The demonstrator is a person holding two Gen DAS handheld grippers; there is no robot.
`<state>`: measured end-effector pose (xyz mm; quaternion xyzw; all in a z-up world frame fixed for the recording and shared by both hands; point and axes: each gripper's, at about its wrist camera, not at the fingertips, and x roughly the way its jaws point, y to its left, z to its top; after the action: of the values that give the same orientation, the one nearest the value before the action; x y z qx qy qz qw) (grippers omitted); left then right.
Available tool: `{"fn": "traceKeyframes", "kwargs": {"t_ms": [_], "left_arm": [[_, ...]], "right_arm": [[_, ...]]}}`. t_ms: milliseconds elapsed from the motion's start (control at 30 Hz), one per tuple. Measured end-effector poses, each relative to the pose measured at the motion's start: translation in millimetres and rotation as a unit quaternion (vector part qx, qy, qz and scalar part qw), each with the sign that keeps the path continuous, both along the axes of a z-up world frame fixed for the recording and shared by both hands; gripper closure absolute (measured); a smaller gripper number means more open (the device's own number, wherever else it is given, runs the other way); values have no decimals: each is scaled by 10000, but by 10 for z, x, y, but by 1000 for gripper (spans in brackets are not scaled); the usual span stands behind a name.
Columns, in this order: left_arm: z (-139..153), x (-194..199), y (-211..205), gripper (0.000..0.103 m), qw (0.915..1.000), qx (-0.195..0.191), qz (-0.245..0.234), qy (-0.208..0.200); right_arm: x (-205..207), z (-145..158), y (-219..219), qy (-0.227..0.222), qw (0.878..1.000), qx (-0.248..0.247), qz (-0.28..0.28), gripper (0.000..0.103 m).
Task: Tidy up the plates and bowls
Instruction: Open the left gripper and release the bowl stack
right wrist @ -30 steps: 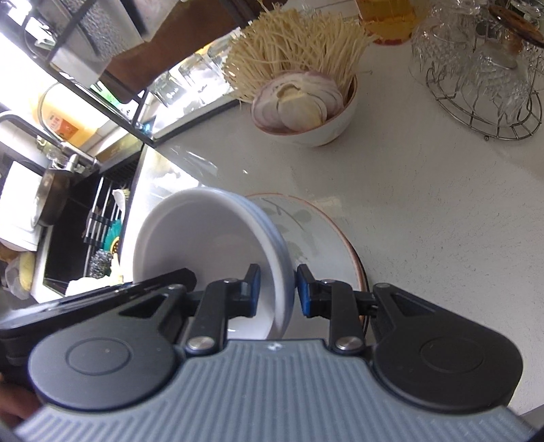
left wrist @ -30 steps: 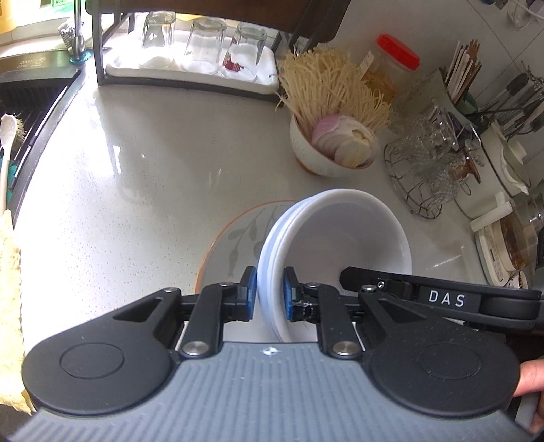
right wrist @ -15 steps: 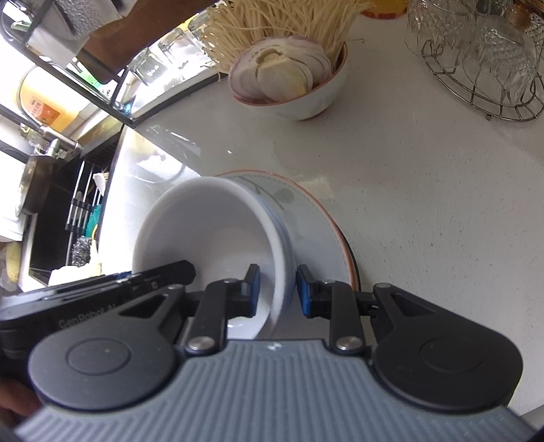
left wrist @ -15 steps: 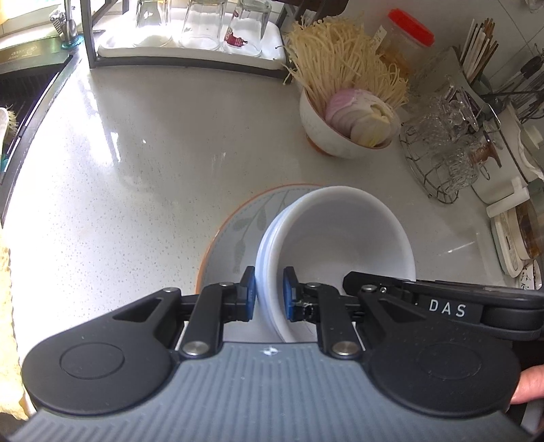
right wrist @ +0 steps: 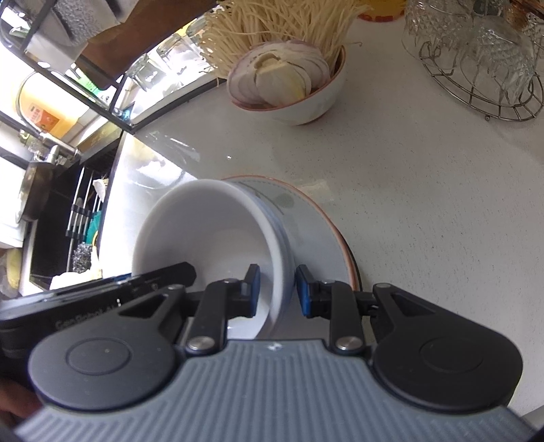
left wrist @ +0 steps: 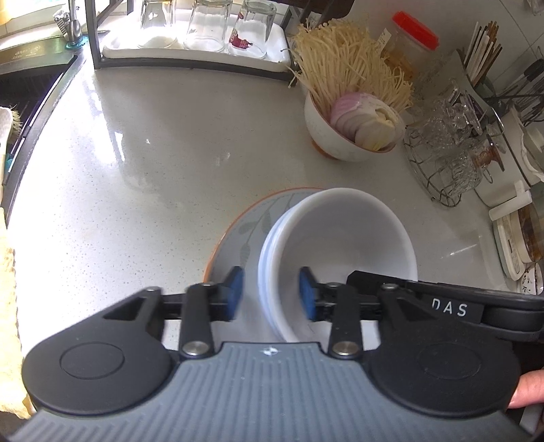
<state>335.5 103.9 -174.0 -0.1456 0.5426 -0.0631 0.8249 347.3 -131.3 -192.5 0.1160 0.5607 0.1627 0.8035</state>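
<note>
A stack of white bowls point(left wrist: 343, 244) sits on a grey leaf-patterned plate point(left wrist: 248, 231) with an orange rim on the counter. My left gripper point(left wrist: 270, 294) is open, its jaws straddling the stack's left rim without touching. My right gripper point(right wrist: 277, 290) is open too, its jaws apart on either side of the stack's right rim. The bowls point(right wrist: 210, 238) and plate point(right wrist: 316, 231) also show in the right wrist view. The other gripper's body lies across the bowl mouth in each view.
A bowl of sliced onion and enoki mushrooms point(left wrist: 353, 132) stands beyond the plate. A wire basket of glassware point(left wrist: 448, 153) is at the right. A rack with upturned glasses point(left wrist: 204, 30) is at the back, and the sink point(left wrist: 23, 88) is at the left.
Both grippers have opened and let go of the bowl stack's rims. The stack moved down onto the plate and now rests there.
</note>
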Motion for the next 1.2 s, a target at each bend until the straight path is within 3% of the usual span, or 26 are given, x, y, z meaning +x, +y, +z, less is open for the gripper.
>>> {"fn": "traceKeyframes", "kwargs": {"t_ms": [167, 500, 833, 1000, 1200], "left_arm": [[146, -38, 39, 55, 9998, 10, -97, -177], [504, -259, 194, 55, 9971, -109, -370, -653], [606, -581, 229, 55, 9923, 0, -782, -958], [692, -735, 210, 55, 9919, 53, -719, -1044], [1017, -952, 89, 55, 9882, 178, -648, -1375]], "right_arm": [[-73, 128, 13, -401, 9991, -95, 37, 58], [-363, 380, -33, -911, 9949, -212, -375, 59], [-721, 501, 61, -1175, 9901, -227, -739, 59], [-897, 603, 19, -1332, 9883, -160, -724, 59], [-1077, 873, -152, -1659, 9841, 56, -633, 58]]}}
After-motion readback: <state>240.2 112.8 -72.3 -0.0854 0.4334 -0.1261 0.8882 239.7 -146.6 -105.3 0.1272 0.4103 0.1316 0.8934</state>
